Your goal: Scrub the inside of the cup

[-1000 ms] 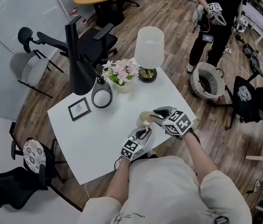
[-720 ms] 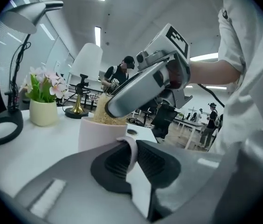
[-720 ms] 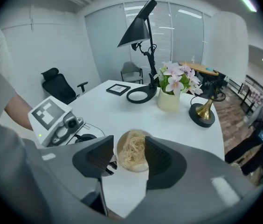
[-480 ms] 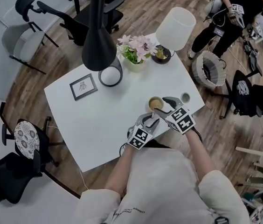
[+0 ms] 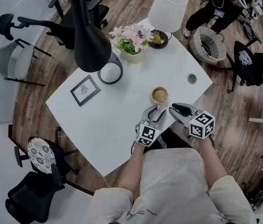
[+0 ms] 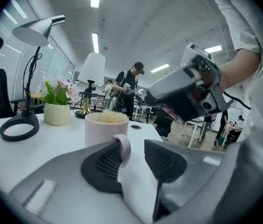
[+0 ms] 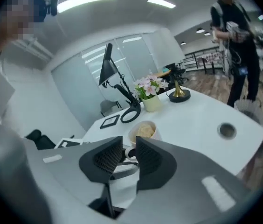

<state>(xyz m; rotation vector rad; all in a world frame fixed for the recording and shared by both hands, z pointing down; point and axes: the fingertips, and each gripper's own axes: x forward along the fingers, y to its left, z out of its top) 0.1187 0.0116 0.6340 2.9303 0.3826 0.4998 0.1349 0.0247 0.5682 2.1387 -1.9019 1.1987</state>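
Fingers (image 6: 101, 164) of the left gripper (image 6: 132, 144) stand spread, with the handle (image 6: 125, 148) of the cup (image 6: 101, 129) between them, unpinched. This cup stands upright on the tabletop (image 5: 117, 115) and holds a tan fibrous wad (image 5: 159, 95). To the cup's right, the right gripper (image 7: 129, 141) has just been closing and is half apart and empty. The scene suits a mid-scrub pause or a finished scrub.

A white table (image 5: 117, 120) stands on a wooden floor (image 5: 38, 101). The cup (image 5: 159, 95) sits near the edge closest to the seated person. Beyond the cup are a flower pot (image 5: 132, 56) and a white-shaded lamp (image 5: 167, 10). Left of the cup stand a black desk lamp (image 5: 92, 50) and a small picture frame (image 5: 85, 89). Right of the cup is a round cable hole (image 5: 192, 79).
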